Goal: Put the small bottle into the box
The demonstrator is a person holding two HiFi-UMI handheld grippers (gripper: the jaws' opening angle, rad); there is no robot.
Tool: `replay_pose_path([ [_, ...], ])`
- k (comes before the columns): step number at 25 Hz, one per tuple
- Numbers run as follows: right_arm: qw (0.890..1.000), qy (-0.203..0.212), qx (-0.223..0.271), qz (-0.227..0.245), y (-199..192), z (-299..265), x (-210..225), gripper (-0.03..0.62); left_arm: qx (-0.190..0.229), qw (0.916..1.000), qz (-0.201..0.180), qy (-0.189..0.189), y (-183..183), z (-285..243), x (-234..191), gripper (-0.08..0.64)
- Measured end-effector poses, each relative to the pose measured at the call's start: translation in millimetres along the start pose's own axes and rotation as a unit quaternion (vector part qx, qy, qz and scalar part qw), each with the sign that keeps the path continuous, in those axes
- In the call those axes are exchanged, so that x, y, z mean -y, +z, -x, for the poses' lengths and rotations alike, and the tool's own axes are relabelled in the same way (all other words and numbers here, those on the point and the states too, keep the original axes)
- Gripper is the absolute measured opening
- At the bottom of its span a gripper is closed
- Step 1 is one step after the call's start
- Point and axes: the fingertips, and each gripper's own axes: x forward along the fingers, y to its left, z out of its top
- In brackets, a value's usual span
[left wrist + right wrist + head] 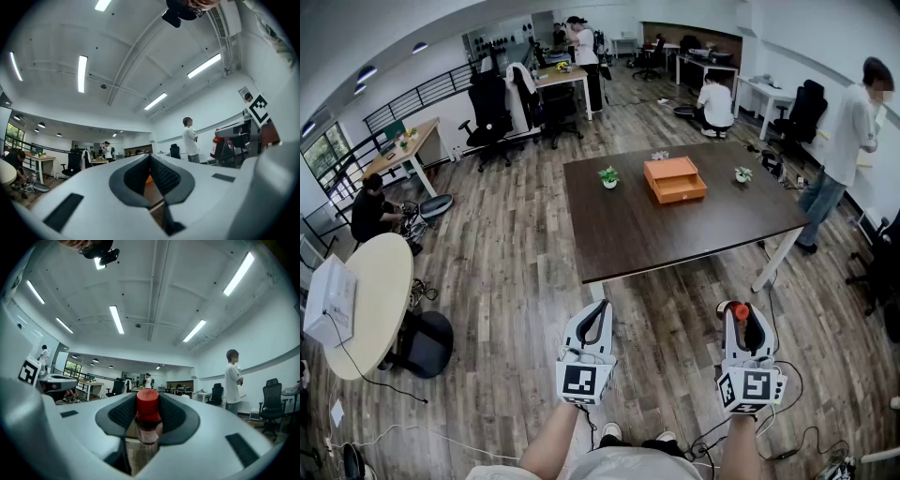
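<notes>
Both forearms reach forward from the body, side by side, low in the head view. Grippers sit roughly level, noses tipped slightly up, marker cubes facing the head camera.

Left gripper (598, 309) (150, 158): jaws closed tip to tip, nothing between them.

Right gripper (741, 321) (148, 401): jaws clamped on the small dark bottle with red cap (740, 310) (148, 416). The bottle stands upright between the pads, cap up.

Both grippers hang over the wooden plank floor (516, 272), short of the near edge of the dark brown rectangular table (656, 234).

The orange open-top box (675, 180) sits towards the table's far side, well apart from the bottle.
</notes>
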Motion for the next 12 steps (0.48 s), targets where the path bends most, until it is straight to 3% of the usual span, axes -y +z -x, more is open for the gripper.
replay_pose_path([
  [12, 1.0, -0.005, -0.006, -0.005, -7.6, -20.1, -19.7, 0.144, -0.002, 0.9999, 0.012, -0.006, -9.0, -8.3, -23.0, 0.002],
])
